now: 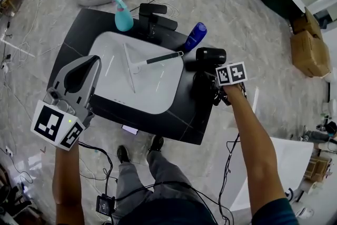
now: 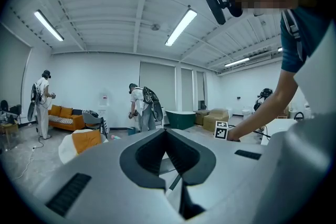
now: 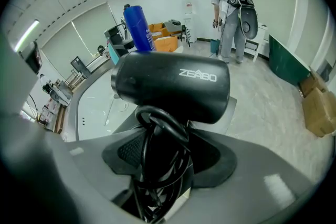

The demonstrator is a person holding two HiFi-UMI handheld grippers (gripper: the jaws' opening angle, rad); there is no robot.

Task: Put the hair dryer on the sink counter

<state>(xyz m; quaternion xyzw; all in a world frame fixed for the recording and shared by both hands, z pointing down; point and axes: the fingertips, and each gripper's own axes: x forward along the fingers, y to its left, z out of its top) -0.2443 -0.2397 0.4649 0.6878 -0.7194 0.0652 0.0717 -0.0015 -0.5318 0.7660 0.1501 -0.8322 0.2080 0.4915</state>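
The black hair dryer point(image 1: 210, 55) hangs over the right part of the black sink counter point(image 1: 79, 23), just right of the white basin point(image 1: 158, 95). My right gripper point(image 1: 206, 76) is shut on its handle, with the coiled black cord caught between the jaws. In the right gripper view the hair dryer point(image 3: 170, 86) lies crosswise above the right gripper point(image 3: 165, 139), barrel pointing right. My left gripper point(image 1: 96, 60) is raised over the counter's left side, its jaws together and empty. In its own view the left gripper point(image 2: 166, 131) points across the room.
A black-handled brush point(image 1: 158, 59) lies in the basin. A teal spray bottle point(image 1: 123, 14), a black faucet point(image 1: 152, 16) and a blue bottle point(image 1: 195, 37) stand along the counter's far edge. A white table point(image 1: 295, 166) is at lower right, cardboard boxes point(image 1: 308, 45) at right.
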